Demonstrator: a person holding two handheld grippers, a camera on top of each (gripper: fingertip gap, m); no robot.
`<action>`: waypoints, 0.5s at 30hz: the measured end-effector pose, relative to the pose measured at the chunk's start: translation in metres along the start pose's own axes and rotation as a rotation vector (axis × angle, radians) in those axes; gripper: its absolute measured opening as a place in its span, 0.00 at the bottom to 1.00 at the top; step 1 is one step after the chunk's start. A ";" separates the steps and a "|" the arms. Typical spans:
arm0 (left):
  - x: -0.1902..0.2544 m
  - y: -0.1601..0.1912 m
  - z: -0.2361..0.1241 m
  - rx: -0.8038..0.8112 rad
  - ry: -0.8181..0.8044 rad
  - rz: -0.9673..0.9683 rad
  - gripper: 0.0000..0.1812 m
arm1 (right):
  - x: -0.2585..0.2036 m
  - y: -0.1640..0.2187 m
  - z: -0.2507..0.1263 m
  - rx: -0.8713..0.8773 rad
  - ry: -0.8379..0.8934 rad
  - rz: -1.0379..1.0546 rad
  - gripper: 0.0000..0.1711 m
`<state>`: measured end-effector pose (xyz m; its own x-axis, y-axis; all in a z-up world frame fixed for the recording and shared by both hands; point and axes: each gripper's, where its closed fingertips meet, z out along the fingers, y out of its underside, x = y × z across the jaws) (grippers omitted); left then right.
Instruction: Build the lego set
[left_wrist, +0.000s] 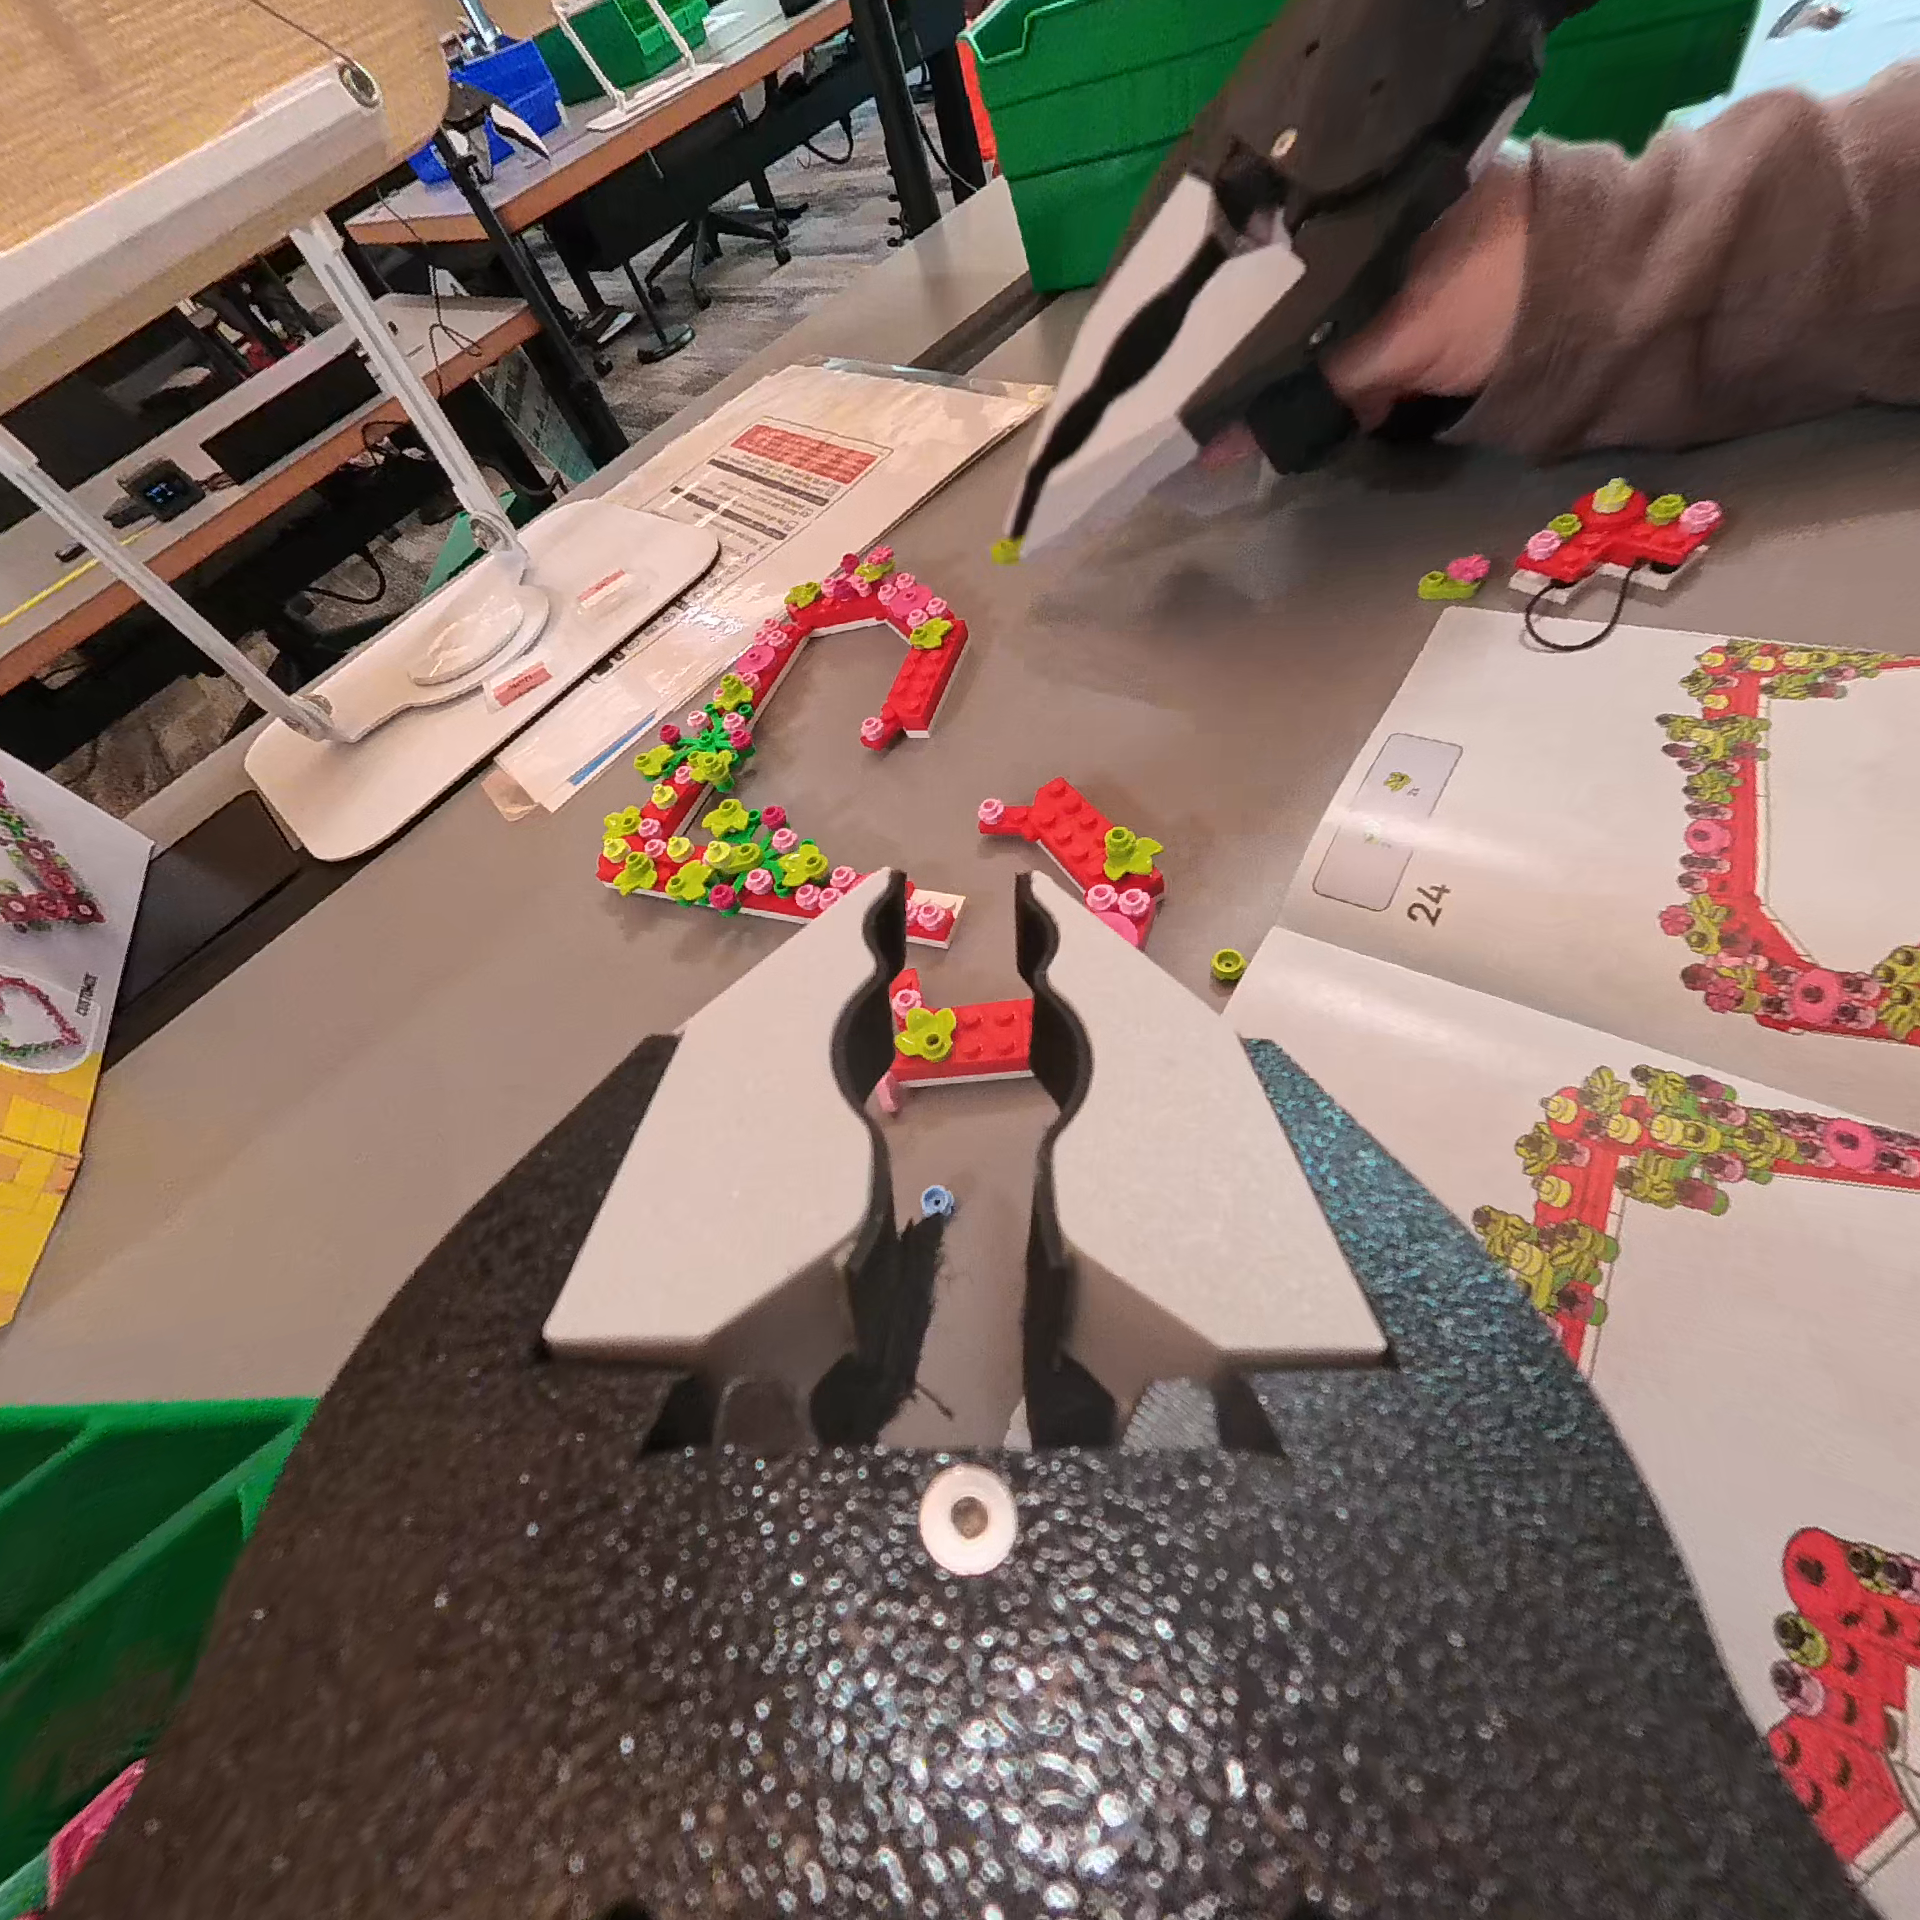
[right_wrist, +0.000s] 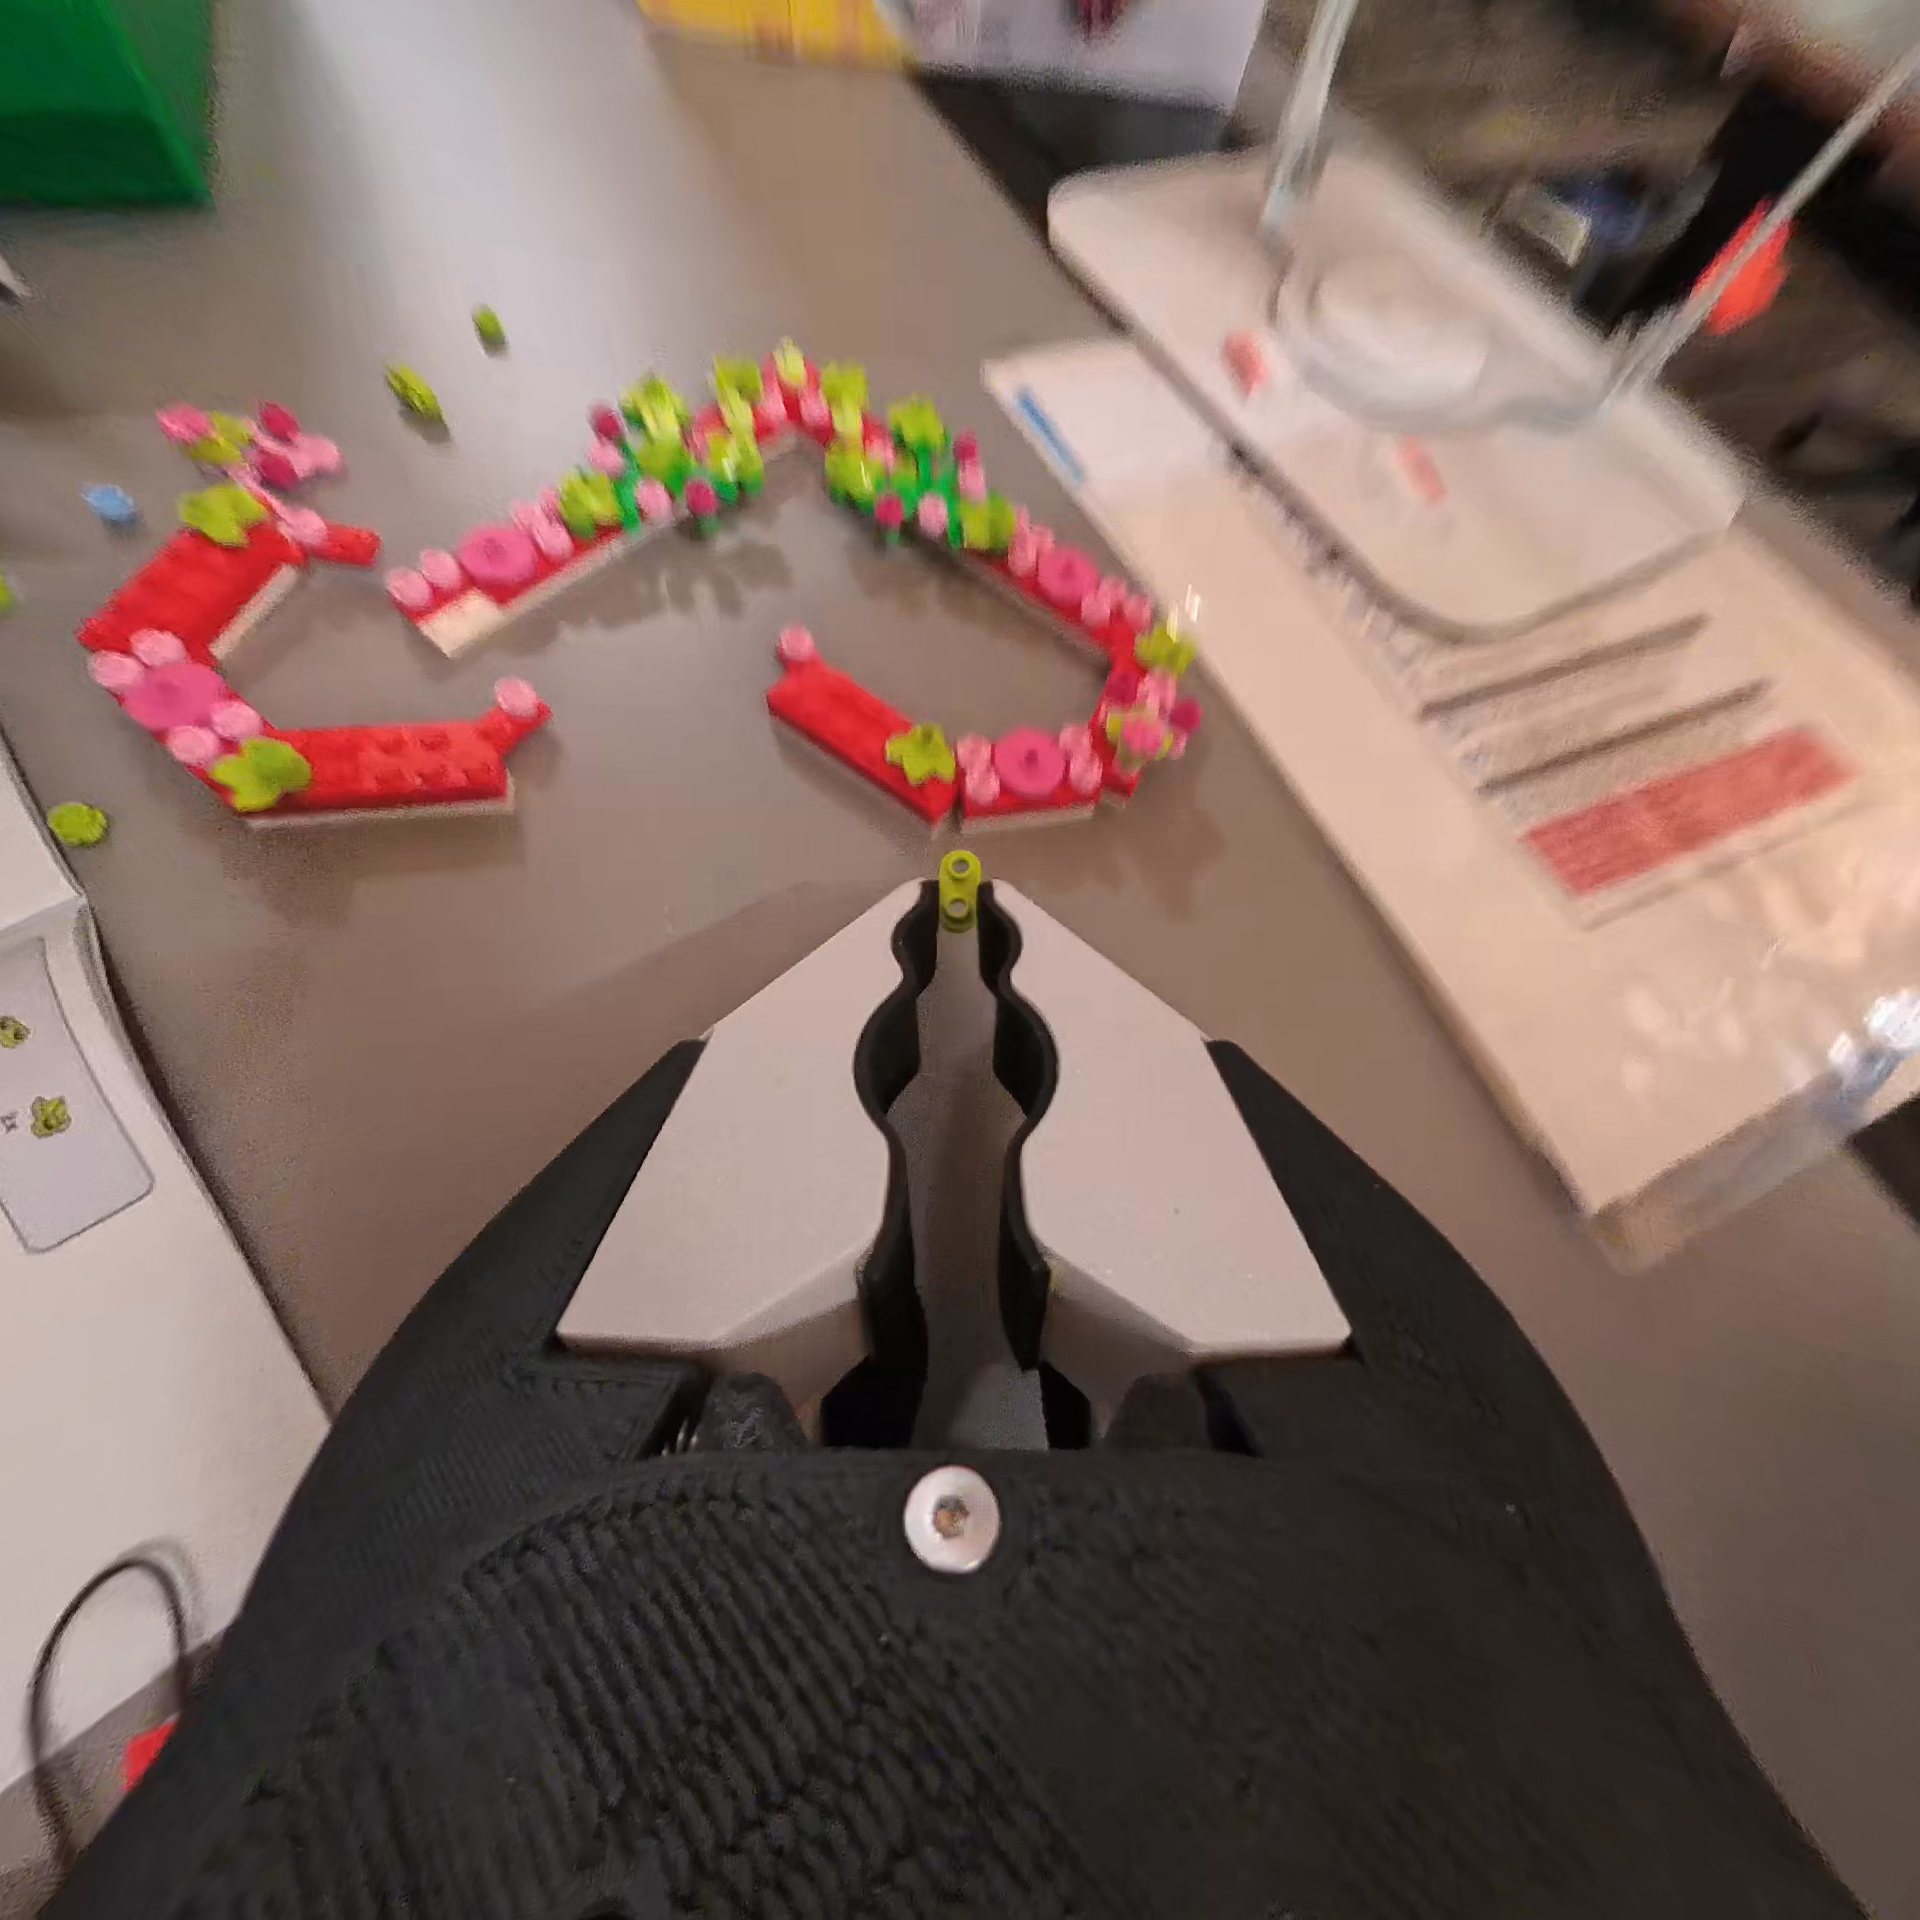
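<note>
A red lego heart frame lies in parts on the grey table. The big flowered section (left_wrist: 717, 821) (right_wrist: 831, 478) is at the left in the left wrist view. An arched part (left_wrist: 914, 644) (right_wrist: 935, 748) and a bent part (left_wrist: 1081, 842) (right_wrist: 260, 717) lie apart from it. My left gripper (left_wrist: 956, 894) is open above a short red piece (left_wrist: 966, 1039), seen through its gap. My right gripper (left_wrist: 1013, 535) (right_wrist: 958, 904) is shut on a small lime green piece (left_wrist: 1005, 551) (right_wrist: 958, 871), held above the table near the arched part.
The open instruction booklet (left_wrist: 1558, 935) (right_wrist: 62, 1143) lies at the right. A small red sub-assembly (left_wrist: 1610, 530) with a black cord sits beyond it. Loose lime (left_wrist: 1228, 963) and blue (left_wrist: 937, 1202) studs lie about. A white lamp base (left_wrist: 468, 644) (right_wrist: 1403, 416), a laminated sheet (left_wrist: 831, 457) and green bins (left_wrist: 1091, 135) surround the area. The grippers' ends are close to 15 centimetres from one another. The big flowered section (left_wrist: 717, 821) is about equally far from each gripper, around 12 centimetres. It is also in sight in the right wrist view (right_wrist: 744, 455).
</note>
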<state>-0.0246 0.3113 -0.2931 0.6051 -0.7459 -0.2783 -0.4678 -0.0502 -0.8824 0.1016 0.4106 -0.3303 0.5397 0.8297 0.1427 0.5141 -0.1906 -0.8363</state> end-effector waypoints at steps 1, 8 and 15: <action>0.000 0.000 0.000 0.002 0.001 -0.003 0.10 | 0.002 -0.010 -0.001 0.057 0.014 -0.029 0.03; 0.005 0.001 0.003 0.010 0.035 -0.022 0.10 | 0.021 -0.059 0.009 0.315 0.111 -0.220 0.03; 0.017 0.005 0.010 0.013 0.089 -0.032 0.11 | 0.016 -0.094 0.032 0.439 0.164 -0.454 0.03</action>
<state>-0.0104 0.3053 -0.3059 0.5595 -0.8003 -0.2155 -0.4400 -0.0665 -0.8955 0.0405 0.4590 -0.2666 0.4457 0.6797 0.5825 0.4136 0.4208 -0.8074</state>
